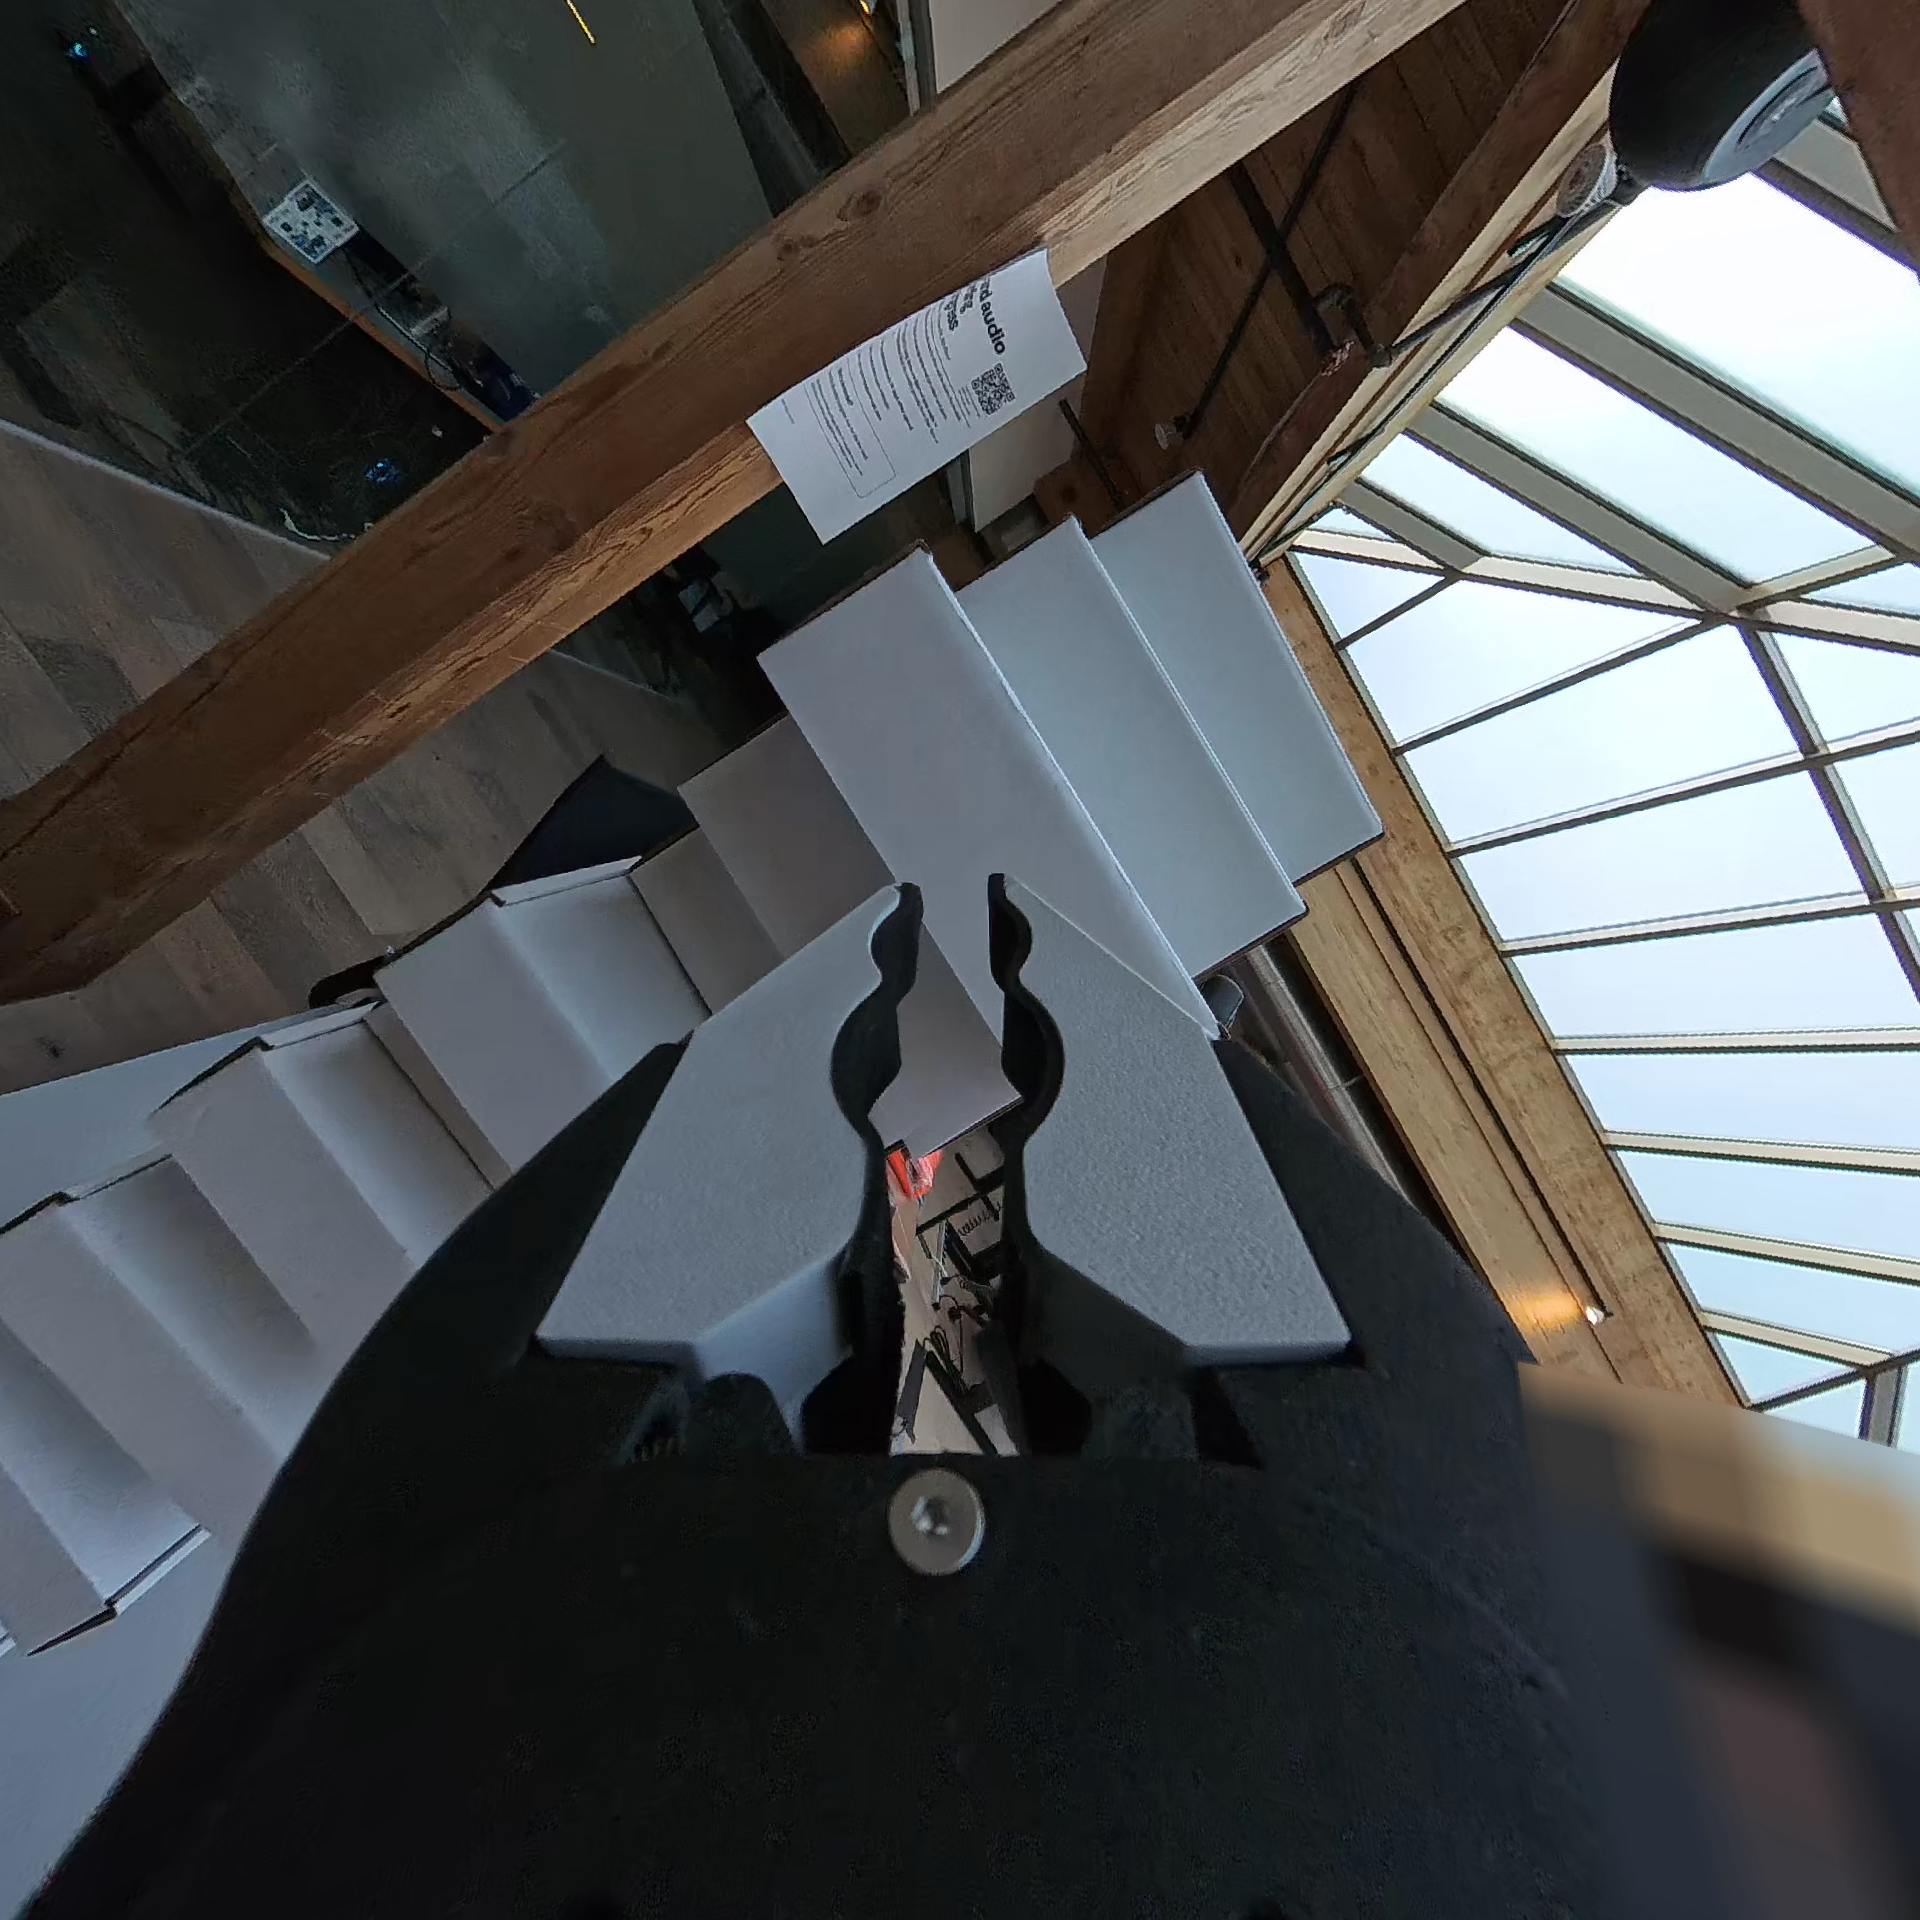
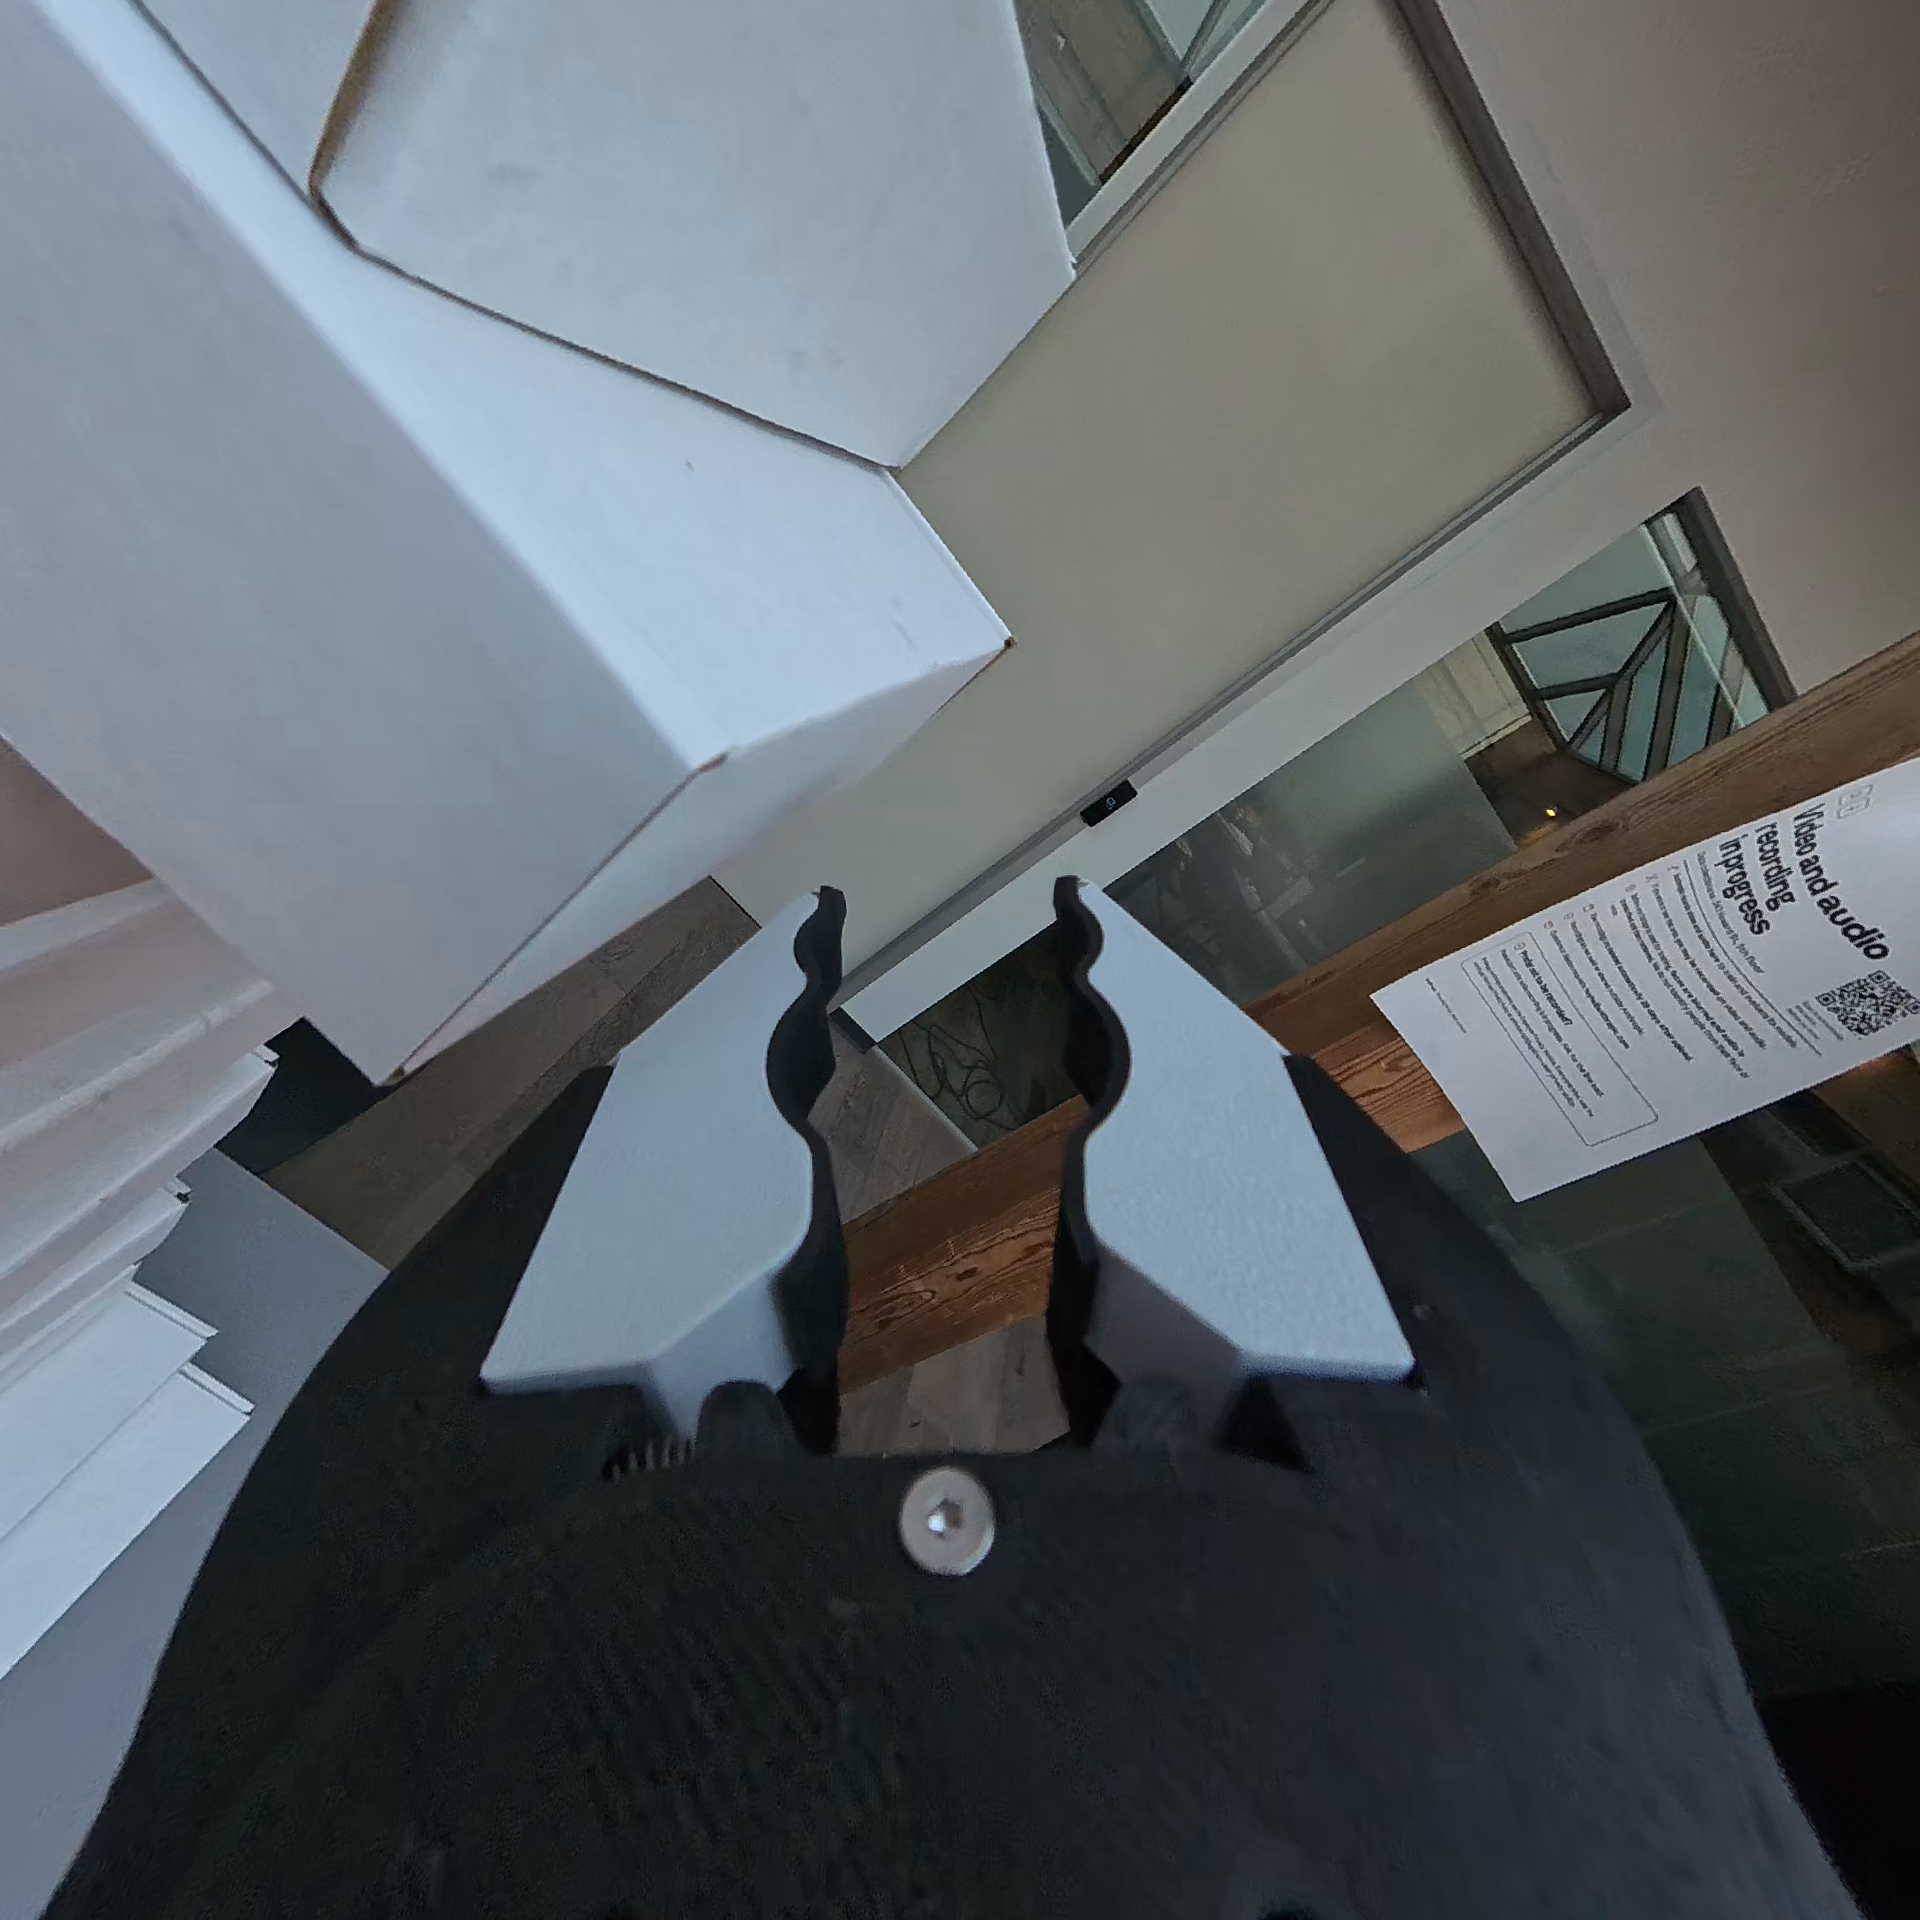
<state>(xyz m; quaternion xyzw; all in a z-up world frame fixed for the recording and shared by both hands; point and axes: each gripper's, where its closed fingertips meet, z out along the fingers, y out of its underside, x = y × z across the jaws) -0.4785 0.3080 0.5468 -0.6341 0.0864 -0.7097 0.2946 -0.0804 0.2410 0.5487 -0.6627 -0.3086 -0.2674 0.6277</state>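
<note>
**Both grippers parted and holding nothing among white boxes**

Up close, we are seeing the left gripper (image 1: 954,904) pointing toward twelve o'clock with its wavy black fingers (image 1: 883,997) standing narrowly apart, nothing caught between them. Just past the tips, from eleven to one o'clock, flat white panels (image 1: 1039,727) are fanning out one behind another; whether the tips are touching the nearest one, we cannot tell. Running off toward eight o'clock, a row of white cartons (image 1: 520,987) is stepping away in a line. Farther out, a wooden beam (image 1: 623,436) is crossing from nine to one o'clock, and a white printed sheet (image 1: 914,395) is hanging from it at twelve. Farthest, at three o'clock, a glazed skylight (image 1: 1662,831) is showing pale daylight.

Turning to the right wrist view, we are seeing the right gripper (image 2: 943,899) with its fingers (image 2: 805,1039) standing wider apart, also gripping nothing. At ten to eleven o'clock a large white cardboard box (image 2: 416,571) is hanging tilted, near the left fingertip but apart from it. At eight o'clock, stacked white cartons (image 2: 94,1195) are sitting along the edge. Beyond the fingers, the same kind of wooden beam (image 2: 956,1247) is running toward three o'clock, carrying a white printed sheet (image 2: 1662,987). Farthest, at one o'clock, a pale framed wall panel (image 2: 1247,520) is filling the background.
</note>
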